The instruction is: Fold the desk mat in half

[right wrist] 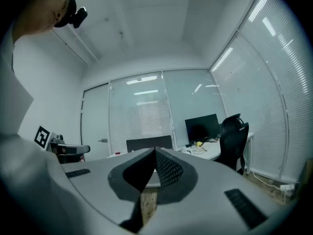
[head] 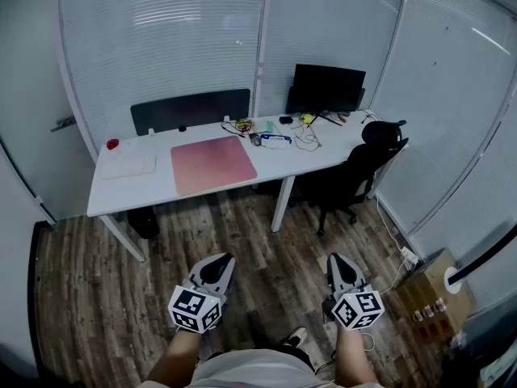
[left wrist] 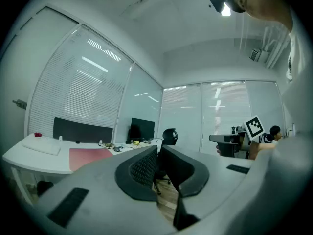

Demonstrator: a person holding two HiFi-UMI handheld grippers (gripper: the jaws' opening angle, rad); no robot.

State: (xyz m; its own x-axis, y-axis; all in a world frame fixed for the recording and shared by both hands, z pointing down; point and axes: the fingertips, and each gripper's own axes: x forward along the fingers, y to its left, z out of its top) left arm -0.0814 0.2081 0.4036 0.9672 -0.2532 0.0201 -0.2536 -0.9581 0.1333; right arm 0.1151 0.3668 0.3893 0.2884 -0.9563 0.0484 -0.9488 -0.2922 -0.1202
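Both left gripper (head: 216, 267) and right gripper (head: 342, 267), fingers (left wrist: 144, 169) closed empty, hover well short of the desk mat (head: 212, 163): approaching it seems next.

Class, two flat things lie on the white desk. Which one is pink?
The desk mat, the larger one near the middle of the desk. The other flat thing is white, smaller, and lies to its left.

Desk mat (head: 212, 163) on desk (head: 157, 184) centre; monitor (head: 327, 88) behind to right; chair (head: 355, 172) before desk's right end

pink desk mat (head: 213, 164), unfolded, flat on desk (head: 121, 188)
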